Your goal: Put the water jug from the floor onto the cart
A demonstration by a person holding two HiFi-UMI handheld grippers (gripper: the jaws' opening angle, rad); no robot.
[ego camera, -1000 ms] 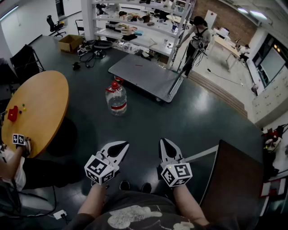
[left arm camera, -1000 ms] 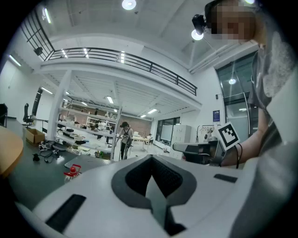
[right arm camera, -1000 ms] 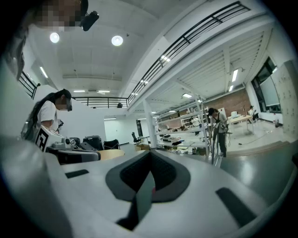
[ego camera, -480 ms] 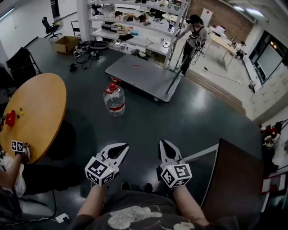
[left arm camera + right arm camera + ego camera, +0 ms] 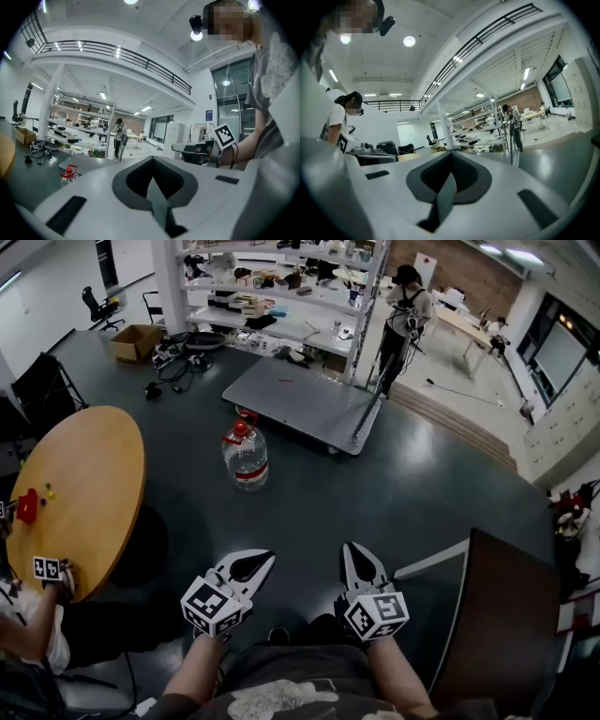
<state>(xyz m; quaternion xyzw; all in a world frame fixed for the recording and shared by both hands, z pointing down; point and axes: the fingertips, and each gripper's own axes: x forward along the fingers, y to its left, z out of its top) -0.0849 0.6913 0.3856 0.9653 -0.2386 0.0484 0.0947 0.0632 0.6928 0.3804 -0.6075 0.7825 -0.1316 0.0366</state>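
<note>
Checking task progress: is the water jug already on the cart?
No, the water jug stands on the floor beside the cart, not on its deck.

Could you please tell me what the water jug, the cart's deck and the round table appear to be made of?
Water jug: likely clear plastic, since the floor shows through it; red cap and label band.
Cart deck: grey, matte, flat; metal or coated board, I cannot tell.
Round table: seemingly wood or wood-look laminate, smooth orange-brown top.
</note>
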